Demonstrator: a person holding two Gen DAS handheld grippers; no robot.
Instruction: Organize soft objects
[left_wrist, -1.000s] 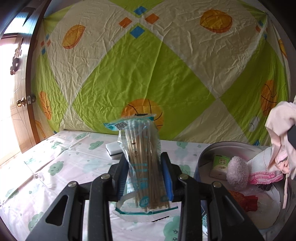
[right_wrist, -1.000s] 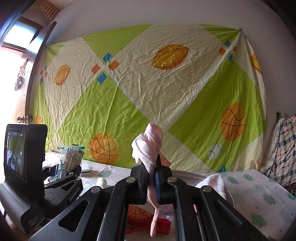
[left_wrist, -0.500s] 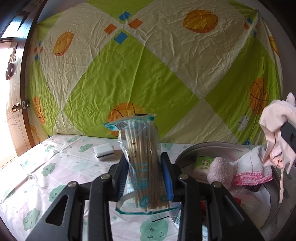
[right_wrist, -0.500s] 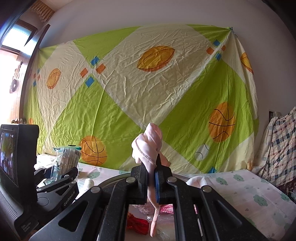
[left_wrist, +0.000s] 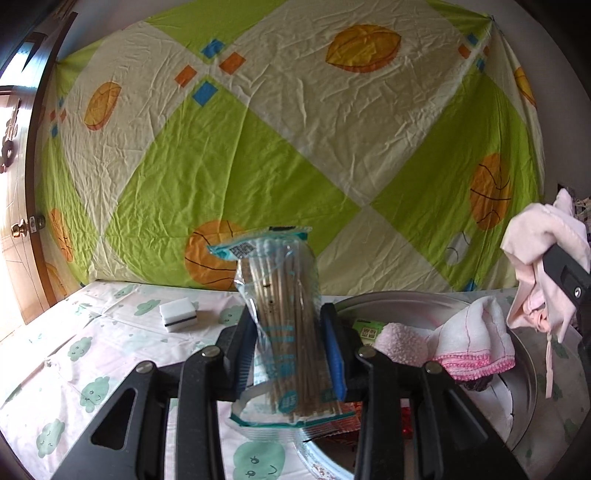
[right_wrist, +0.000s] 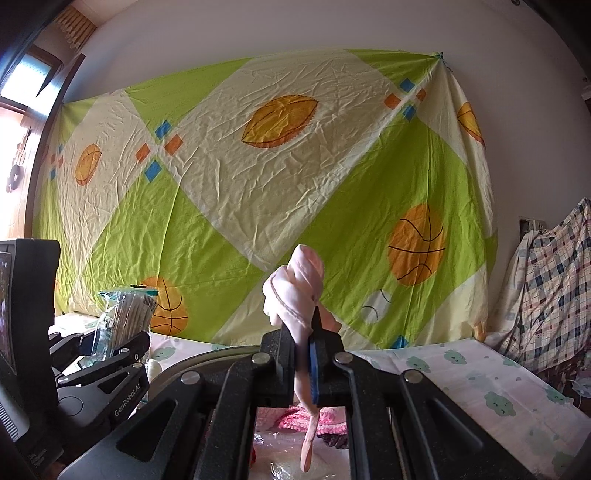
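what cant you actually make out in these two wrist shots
- Basin contents: in the left wrist view the left gripper and its bag of sticks cover the near part; the red item is unidentifiable.
- Green box label: too small to read.
- Pink cloth: bunched in the right gripper, so its type is unclear.
- Basin floor in the right wrist view: hidden behind the gripper body.
- Sponge: not visible in the right wrist view.

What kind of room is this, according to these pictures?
Probably a bedroom at home: a green and cream bedsheet with basketball prints hangs on the wall, a sheet with green cloud prints covers the surface, and a brown wooden door stands beside it.
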